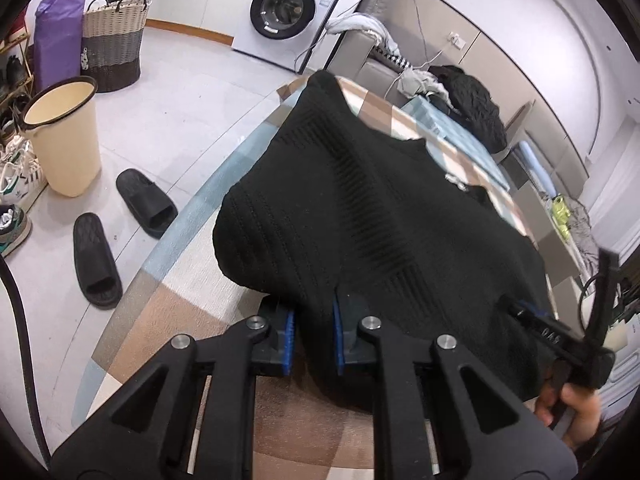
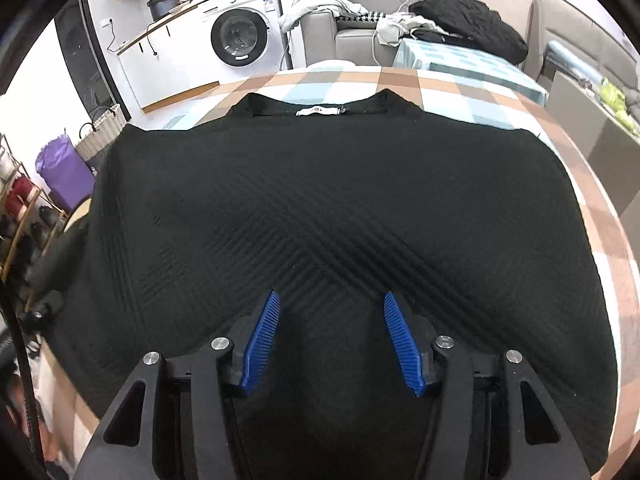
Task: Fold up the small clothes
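The black ribbed knit sweater [image 2: 320,208] lies spread across the desk covered in a brown, white and pale blue checked cloth [image 2: 472,84], its neckline and white label toward the top of the right wrist view and its body filling the middle of the frame.

In the left wrist view, the far left holds a purple bag [image 1: 56,40], a woven two-tone laundry basket [image 1: 114,40], a cream plastic bin [image 1: 66,140] and a pair of black slide sandals [image 1: 120,232] on the pale tiled floor. At top centre stands a white front-loading washing machine [image 1: 286,12]. At lower centre, the left hand-held gripper [image 1: 314,336] has its blue pads standing a little apart at the near edge of the sweater [image 1: 380,208], with the dark knit running between them; whether they pinch the fabric cannot be told. At the lower right edge of this view the other gripper's black body shows over the sweater's corner, with a bare hand [image 1: 576,412] beneath it.

In the right wrist view, the right hand-held gripper [image 2: 332,340] sits at lower centre, released, its blue ribbed pads [image 2: 262,344] spread wide above the sweater. At the upper right, a heap of dark clothing [image 2: 468,20] rests on a grey sofa [image 2: 348,28].
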The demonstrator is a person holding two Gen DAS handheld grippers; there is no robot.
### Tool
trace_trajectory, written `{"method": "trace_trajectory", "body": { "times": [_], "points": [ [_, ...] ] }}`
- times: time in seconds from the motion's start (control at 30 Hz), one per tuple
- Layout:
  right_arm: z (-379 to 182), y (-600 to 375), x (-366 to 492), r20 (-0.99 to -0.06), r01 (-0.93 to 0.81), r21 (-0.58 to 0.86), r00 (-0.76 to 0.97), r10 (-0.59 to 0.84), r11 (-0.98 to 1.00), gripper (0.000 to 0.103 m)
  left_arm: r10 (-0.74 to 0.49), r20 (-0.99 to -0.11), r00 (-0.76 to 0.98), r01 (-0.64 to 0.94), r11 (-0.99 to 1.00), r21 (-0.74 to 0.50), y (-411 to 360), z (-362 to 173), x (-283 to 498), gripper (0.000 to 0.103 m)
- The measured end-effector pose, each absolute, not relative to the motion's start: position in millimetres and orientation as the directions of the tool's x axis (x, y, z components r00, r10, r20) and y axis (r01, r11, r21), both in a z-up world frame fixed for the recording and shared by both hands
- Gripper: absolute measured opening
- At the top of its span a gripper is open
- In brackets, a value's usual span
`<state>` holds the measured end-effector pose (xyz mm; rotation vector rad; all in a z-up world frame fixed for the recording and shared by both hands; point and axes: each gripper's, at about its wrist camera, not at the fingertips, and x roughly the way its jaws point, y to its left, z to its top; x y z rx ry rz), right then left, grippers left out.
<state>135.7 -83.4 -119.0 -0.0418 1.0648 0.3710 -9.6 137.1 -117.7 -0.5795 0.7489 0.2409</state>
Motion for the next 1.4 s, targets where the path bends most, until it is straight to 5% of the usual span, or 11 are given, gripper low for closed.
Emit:
{"method": "trace_trajectory", "body": {
  "times": [0.33, 0.5, 0.7, 0.87, 0.97, 1.4],
  "points": [
    [-106, -128, 123, -0.841, -0.247, 0.285, 0.399, 0.366, 0.926, 0.06, 0.036, -0.536, 0.844, -0.155, 0.972, -0.179, 64, -31, 32, 0.011],
    [-90, -161, 112, -0.823, -0.195, 0.299, 0.443, 0.356, 0.934, 0.063, -0.203, -0.502, 0.84, 0.181, 0.979, -0.093, -28, -10, 59, 0.011],
    [-84, -222, 104, -0.824, -0.045, 0.299, 0.491, 0.282, 0.953, 0.063, -0.504, -0.621, 0.6, 0.455, 0.854, -0.253, -98, -52, 79, 0.014],
    [-81, -252, 97, -0.813, -0.009, 0.358, 0.489, 0.316, 0.934, 0.063, -0.525, -0.656, 0.542, 0.438, 0.843, -0.313, -84, -72, 61, 0.025],
    [-81, -258, 96, -0.783, -0.033, 0.444, 0.472, 0.406, 0.895, 0.063, -0.496, -0.636, 0.591, 0.372, 0.867, -0.331, -54, -69, 47, 0.056],
    [-73, -269, 97, -0.618, -0.03, 0.706, 0.462, 0.636, 0.708, 0.063, -0.331, -0.701, 0.631, 0.105, 0.932, -0.346, 20, -84, 47, 0.061]
  ]
}}
